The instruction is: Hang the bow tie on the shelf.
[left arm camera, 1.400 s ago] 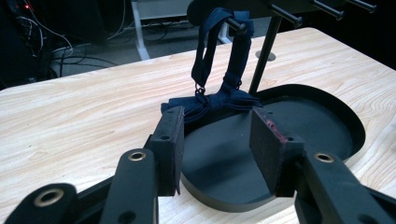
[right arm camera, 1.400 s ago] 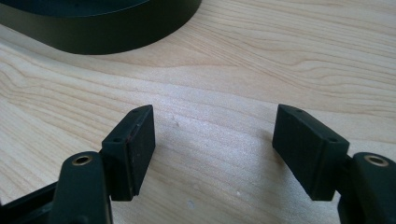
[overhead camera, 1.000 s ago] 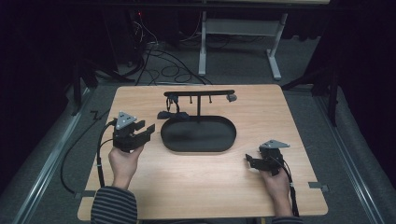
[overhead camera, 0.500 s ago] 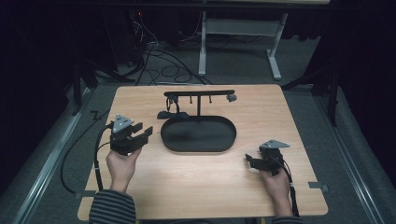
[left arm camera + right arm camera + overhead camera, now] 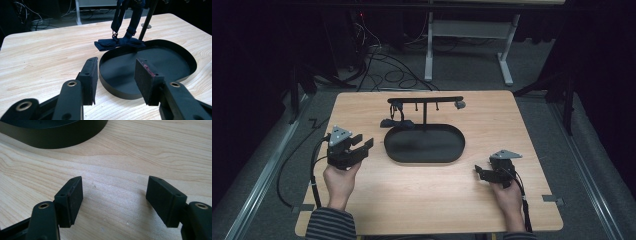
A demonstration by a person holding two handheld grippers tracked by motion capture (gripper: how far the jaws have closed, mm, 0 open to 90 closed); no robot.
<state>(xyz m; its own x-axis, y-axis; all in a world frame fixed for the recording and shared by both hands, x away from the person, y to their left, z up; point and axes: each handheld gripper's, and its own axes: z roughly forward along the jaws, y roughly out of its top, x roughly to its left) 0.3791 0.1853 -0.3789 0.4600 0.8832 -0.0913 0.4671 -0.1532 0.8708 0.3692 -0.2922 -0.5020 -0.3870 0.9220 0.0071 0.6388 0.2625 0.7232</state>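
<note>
Ahead, dark strap [image 5: 117, 42] droops over tray rim [image 5: 110, 53].

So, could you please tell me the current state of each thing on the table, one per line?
Left tongs: open, nothing between them, raised above the table, aimed at the tray.
Right tongs: open, nothing between them, low over bare wood.
Bow tie: hanging by its strap from the stand, bow resting on the tray's rim.
Tray: flat on the table, nothing inside it.
Stand: upright behind the tray.
</note>
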